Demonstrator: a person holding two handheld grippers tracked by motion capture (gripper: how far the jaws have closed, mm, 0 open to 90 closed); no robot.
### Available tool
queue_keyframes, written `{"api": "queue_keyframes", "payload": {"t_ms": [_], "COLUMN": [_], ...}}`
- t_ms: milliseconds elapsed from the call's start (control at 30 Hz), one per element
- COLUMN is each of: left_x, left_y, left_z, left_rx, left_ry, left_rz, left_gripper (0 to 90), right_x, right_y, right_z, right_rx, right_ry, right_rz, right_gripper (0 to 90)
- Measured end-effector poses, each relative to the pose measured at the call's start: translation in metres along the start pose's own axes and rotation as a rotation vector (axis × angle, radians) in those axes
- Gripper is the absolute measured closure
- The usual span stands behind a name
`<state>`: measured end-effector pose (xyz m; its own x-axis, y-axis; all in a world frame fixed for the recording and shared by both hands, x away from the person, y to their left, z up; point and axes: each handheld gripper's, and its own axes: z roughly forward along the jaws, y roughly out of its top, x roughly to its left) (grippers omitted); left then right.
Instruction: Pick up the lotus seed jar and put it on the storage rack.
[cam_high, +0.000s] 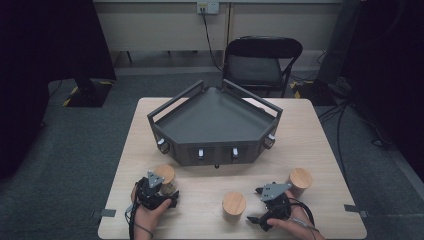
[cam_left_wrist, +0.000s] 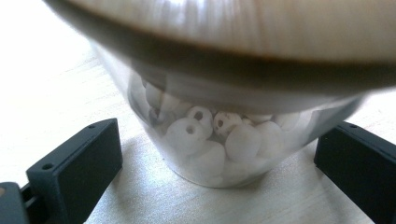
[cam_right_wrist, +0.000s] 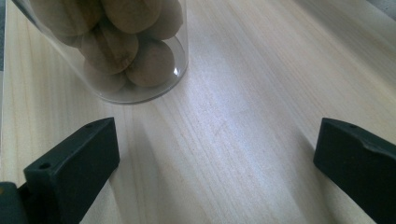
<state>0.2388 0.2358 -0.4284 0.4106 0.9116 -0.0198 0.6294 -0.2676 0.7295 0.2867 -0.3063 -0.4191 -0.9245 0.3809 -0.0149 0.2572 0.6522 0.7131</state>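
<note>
On the left of the wooden table (cam_high: 127, 150), the left gripper (cam_high: 172, 196) sat low at the near edge, held in the person's left hand (cam_high: 150, 212). Its jaws stood spread wide on either side of a glass jar of pale beads (cam_left_wrist: 219, 140), and in the left gripper view a gap of bare wood showed between each black jaw and the glass, so the pads were not pressing on it. The jar's wooden lid (cam_left_wrist: 243, 28) loomed large and blurred across the top of that view. In the high view the same jar stood just beyond the gripper, its round lid partly covered by the grey plate.

At the middle of the table, farther back, rested a dark five-sided tray (cam_high: 215, 120) with railed walls (two small knobs showed on its front face). Nearer the person, a second lidded jar (cam_high: 234, 204) stood between the two grippers, apart from both.

To the right, the right gripper (cam_high: 256, 205) lay in the person's right hand (cam_high: 295, 227), jaws likewise spread wide with only bare tabletop between them. In the right gripper view a jar of brown nuts (cam_right_wrist: 123, 46) stood ahead and off to one side, clear of the jaws. A third lidded jar (cam_high: 300, 181) stood just beyond that gripper at the right.
</note>
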Motion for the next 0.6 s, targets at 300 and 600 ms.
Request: {"api": "queue_keyframes", "payload": {"t_ms": [300, 600], "left_x": [0.0051, 0.0051], "left_y": [-0.005, -0.0043], "left_z": [-0.004, -0.0041], "left_rx": [-0.016, -0.032], "left_ry": [-0.015, -0.011], "left_rz": [-0.028, -0.037], "left_gripper": [1.5, 1.5], "right_x": [0.0, 0.0], "right_y": [0.0, 0.0], "right_z": [0.0, 0.0], "right_rx": [0.0, 0.0], "right_ry": [0.0, 0.0], "right_rz": [0.0, 0.0], "right_gripper": [0.0, 0.0]}}
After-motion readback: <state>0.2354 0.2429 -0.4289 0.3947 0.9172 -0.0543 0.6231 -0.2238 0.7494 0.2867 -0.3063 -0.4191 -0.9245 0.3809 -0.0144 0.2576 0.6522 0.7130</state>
